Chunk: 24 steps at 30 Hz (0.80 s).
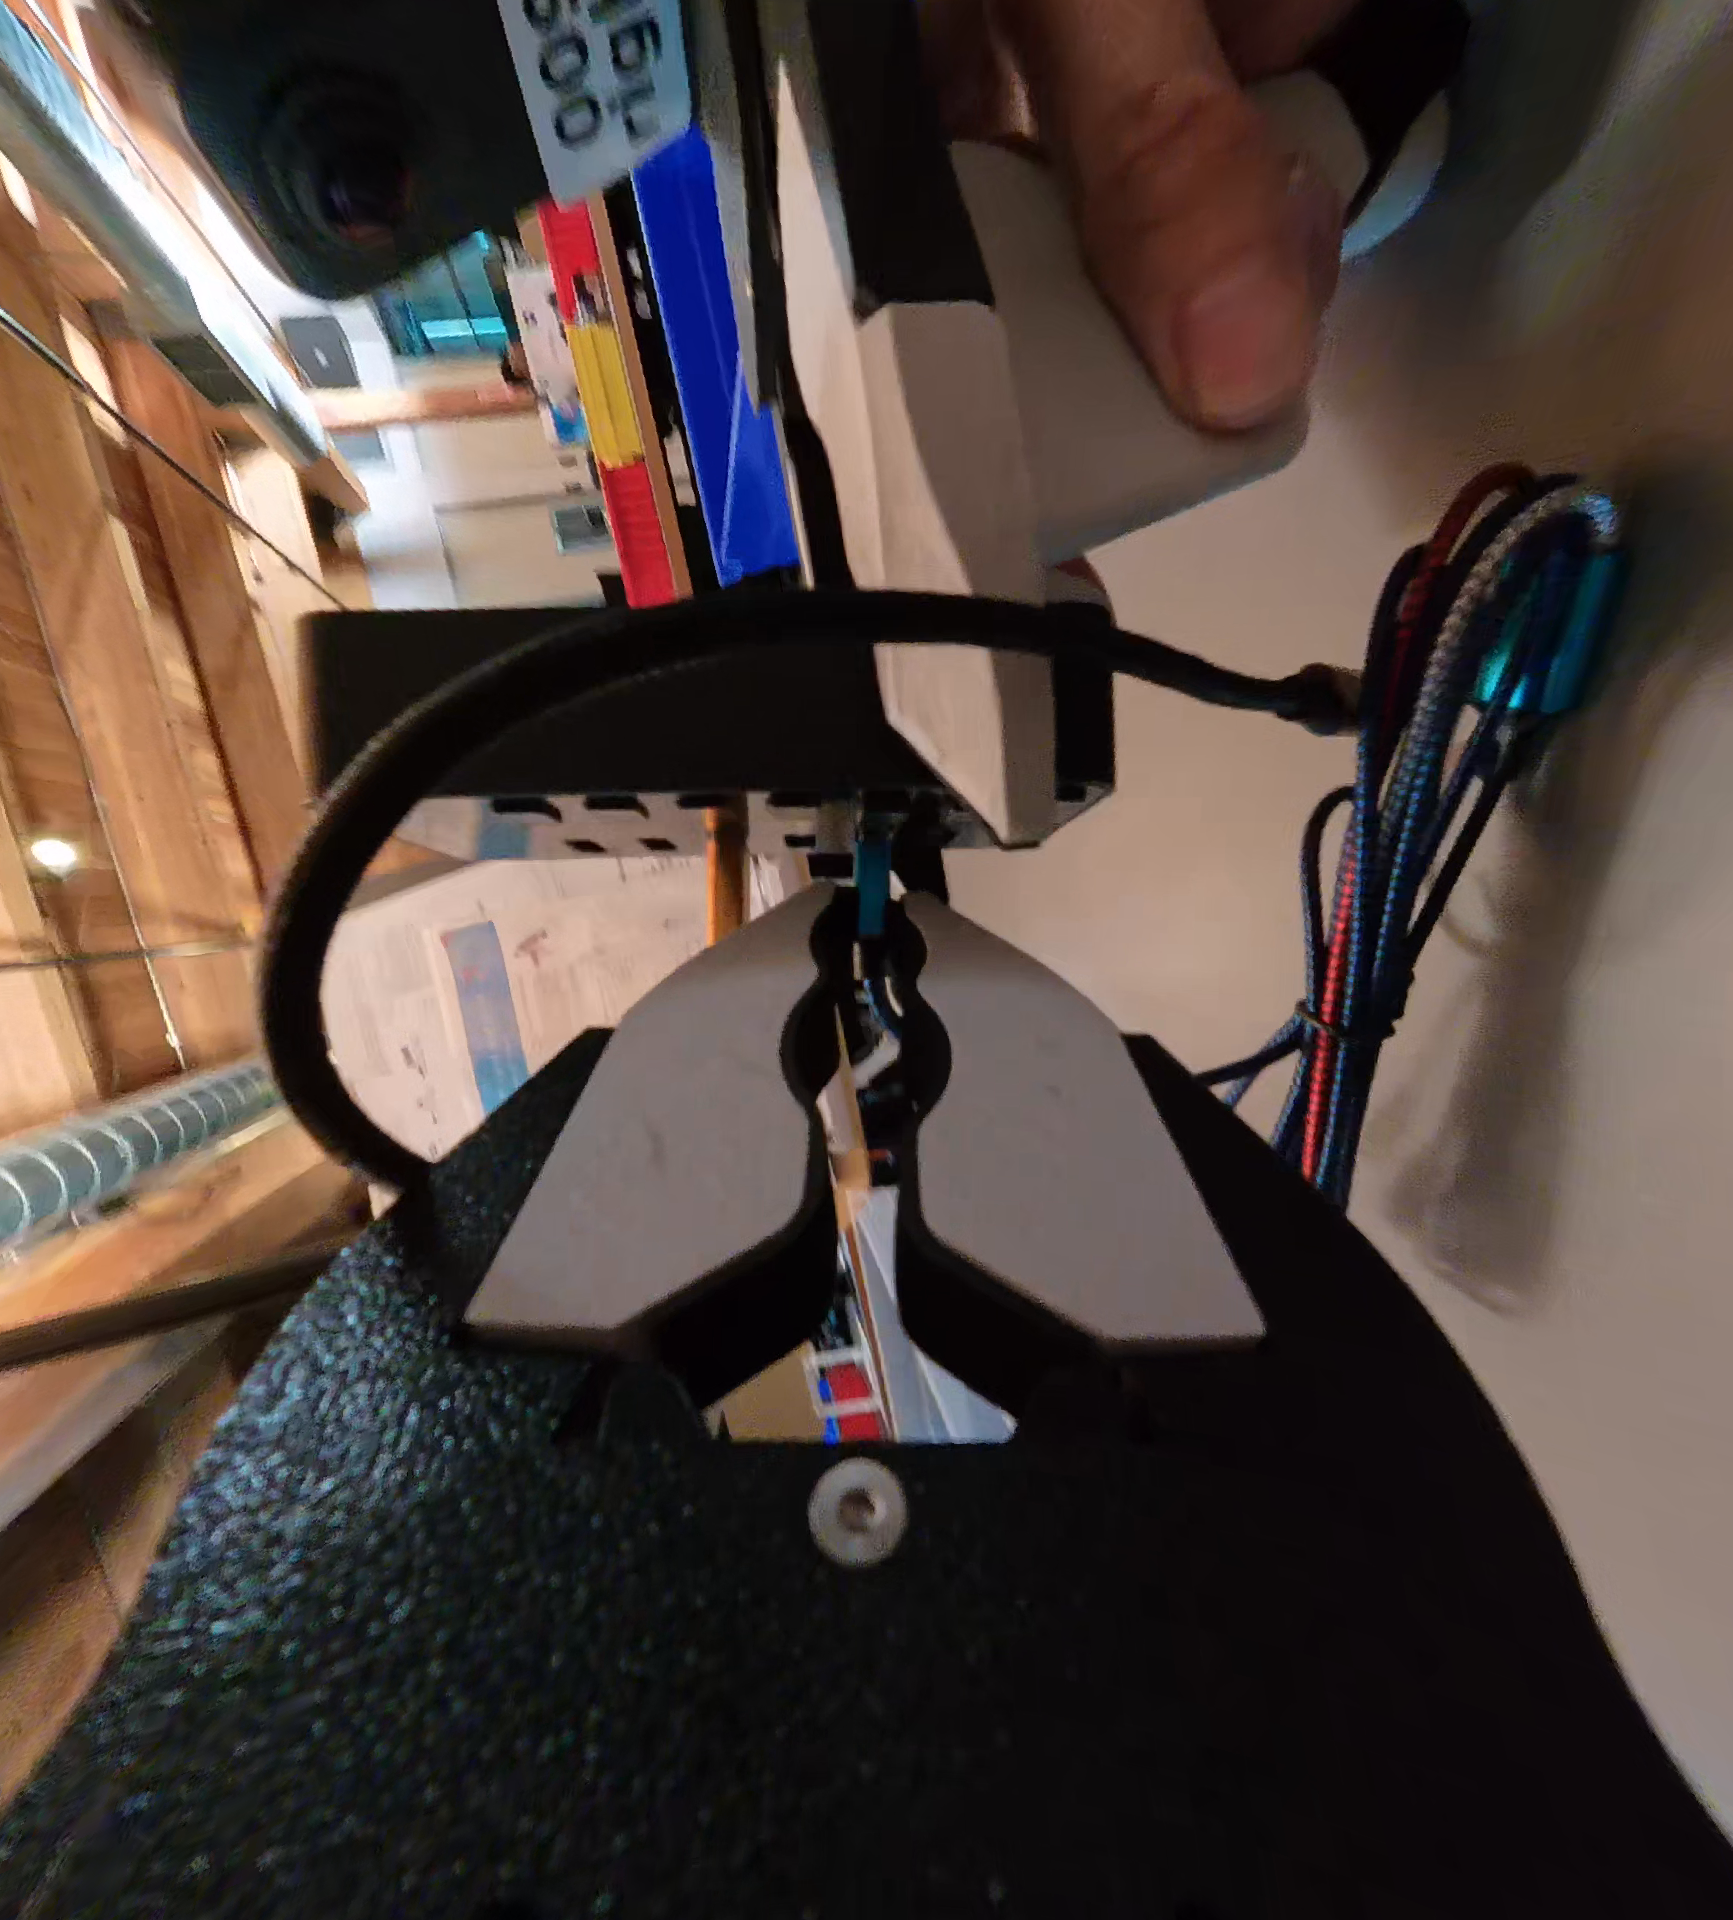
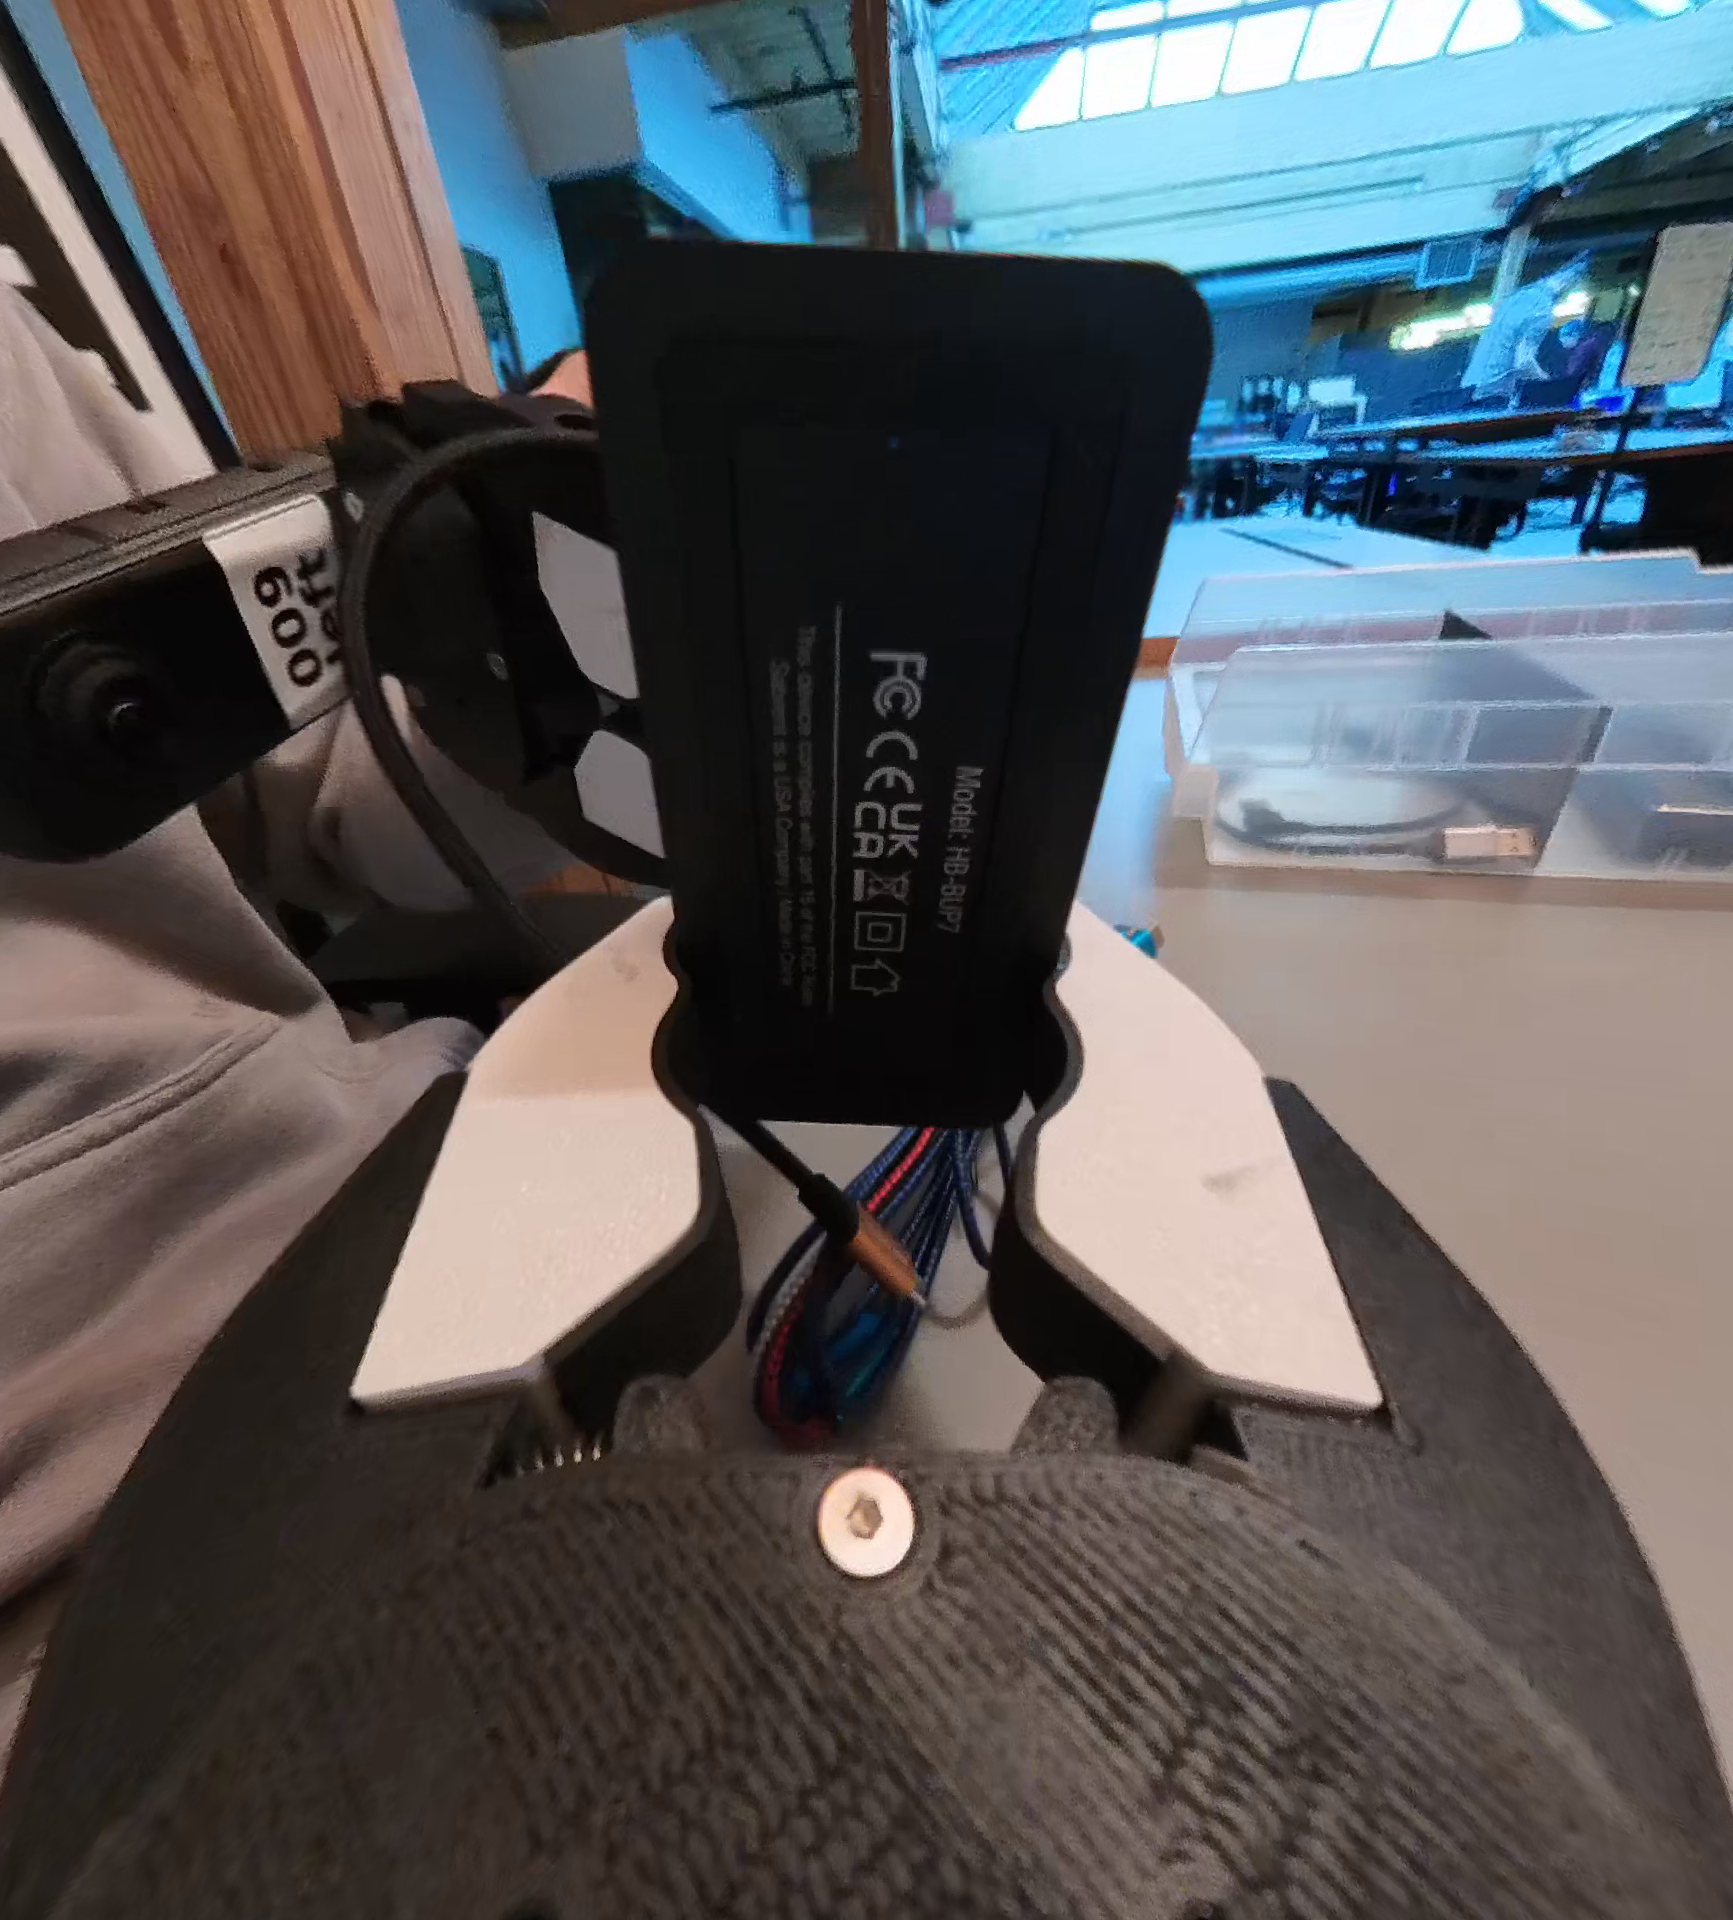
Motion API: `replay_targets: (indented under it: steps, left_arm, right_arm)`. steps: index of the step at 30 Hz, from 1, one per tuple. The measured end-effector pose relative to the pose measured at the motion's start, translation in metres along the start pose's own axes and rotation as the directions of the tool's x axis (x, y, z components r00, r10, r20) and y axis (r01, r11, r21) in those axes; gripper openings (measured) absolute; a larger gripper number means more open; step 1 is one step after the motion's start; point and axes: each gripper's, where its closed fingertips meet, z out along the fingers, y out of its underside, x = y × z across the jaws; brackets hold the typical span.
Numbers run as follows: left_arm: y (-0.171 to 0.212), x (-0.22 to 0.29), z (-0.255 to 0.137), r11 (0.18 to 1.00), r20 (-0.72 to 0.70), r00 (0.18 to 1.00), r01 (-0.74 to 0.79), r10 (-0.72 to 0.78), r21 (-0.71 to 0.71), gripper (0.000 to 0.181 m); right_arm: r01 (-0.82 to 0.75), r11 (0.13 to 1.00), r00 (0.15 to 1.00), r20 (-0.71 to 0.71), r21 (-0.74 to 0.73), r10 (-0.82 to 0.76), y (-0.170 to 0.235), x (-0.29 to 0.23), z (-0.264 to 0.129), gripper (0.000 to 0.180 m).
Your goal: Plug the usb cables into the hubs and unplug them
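My right gripper point(image 2: 867, 987) is shut on the lower end of a black USB hub point(image 2: 893, 623) and holds it upright above the table, underside toward the camera. In the left wrist view the hub point(image 1: 633, 717) lies across the middle with its port row facing me. My left gripper point(image 1: 870, 906) is shut on a blue USB plug point(image 1: 868, 883). The plug's tip is at a port near the hub's right end; how deep it sits I cannot tell. The hub's own black cable point(image 1: 322, 935) loops out to the left.
A bundle of braided blue and red cables point(image 1: 1361, 935) lies on the pale table point(image 1: 1205, 935); it also shows under the hub point(image 2: 841, 1309). A clear plastic bin point(image 2: 1464, 748) with dark hubs and a cable stands at the right. A wooden post point(image 2: 270, 208) rises behind the left gripper point(image 2: 529, 644).
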Motion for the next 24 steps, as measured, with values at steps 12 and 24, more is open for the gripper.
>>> replay_targets:
  steps: [12,24]
  left_arm:
    - [0.019,0.008,-0.002,0.908,-0.033,0.91,0.414,-0.412,0.062,0.021]
    - [0.0,0.008,-0.012,0.265,-0.578,0.26,0.961,-0.774,0.078,0.01]
  right_arm:
    - [-0.021,0.994,1.0,0.014,0.108,0.02,-0.012,0.002,-0.01,0.06]
    - [0.004,0.996,0.999,0.049,0.088,-0.009,-0.01,-0.006,-0.007,0.059]
